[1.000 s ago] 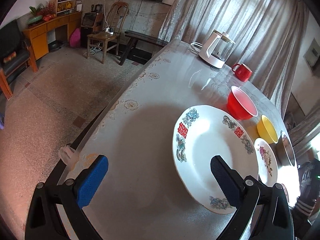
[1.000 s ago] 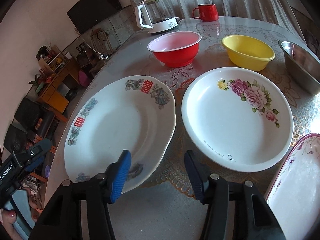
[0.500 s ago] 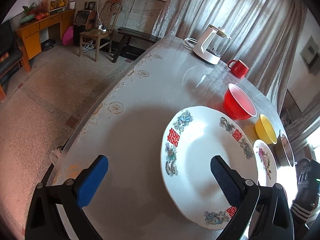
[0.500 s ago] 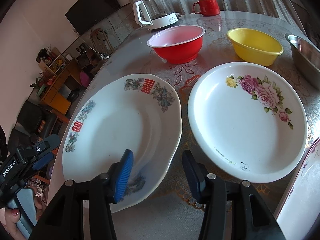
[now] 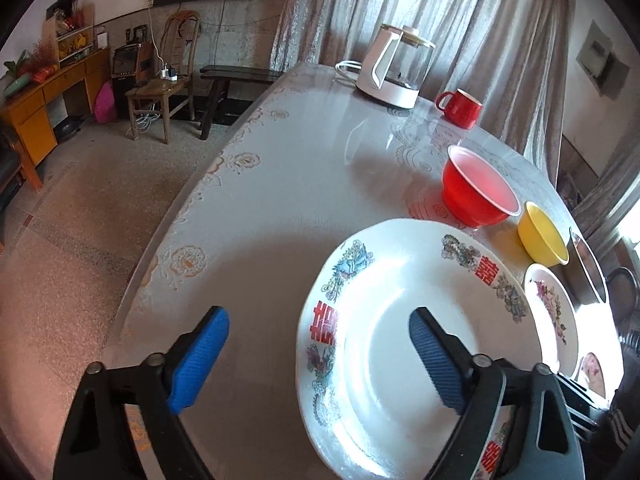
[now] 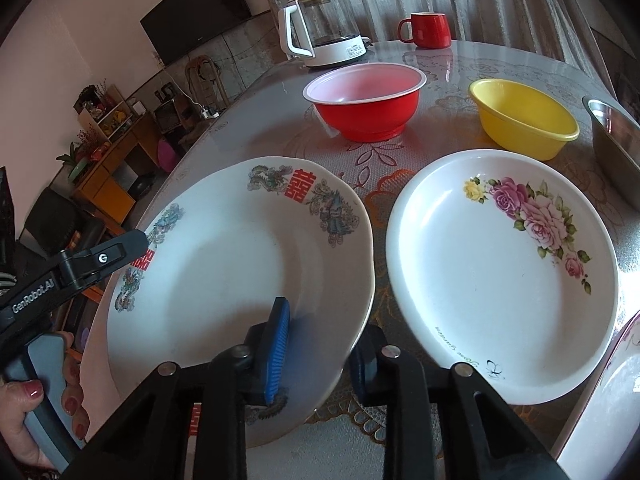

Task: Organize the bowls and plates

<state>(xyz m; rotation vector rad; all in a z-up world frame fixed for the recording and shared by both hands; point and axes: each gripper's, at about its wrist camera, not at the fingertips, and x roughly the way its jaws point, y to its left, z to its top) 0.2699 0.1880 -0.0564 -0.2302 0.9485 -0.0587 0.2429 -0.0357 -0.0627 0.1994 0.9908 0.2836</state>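
Note:
A white plate with red characters and dragon print (image 6: pixel 224 280) lies on the table; it also shows in the left wrist view (image 5: pixel 400 320). My right gripper (image 6: pixel 320 344) straddles its near rim, left finger above the plate, right finger below the edge, jaws still apart. My left gripper (image 5: pixel 320 352) is open, its right finger over the plate's left part; its tip shows in the right wrist view (image 6: pixel 120 248). A rose-print plate (image 6: pixel 500 272) lies to the right. A red bowl (image 6: pixel 366 100) and a yellow bowl (image 6: pixel 524 118) stand behind.
A steel bowl (image 6: pixel 612 136) is at the right edge. A glass kettle (image 6: pixel 320 28) and a red mug (image 6: pixel 428 30) stand at the table's far side. Another plate's rim (image 6: pixel 600 400) shows at lower right. The table edge (image 5: pixel 160 240) drops to the floor on the left.
My right gripper has moved forward onto the dragon plate's rim and narrowed. My left gripper has moved right and closer over the plate's left side.

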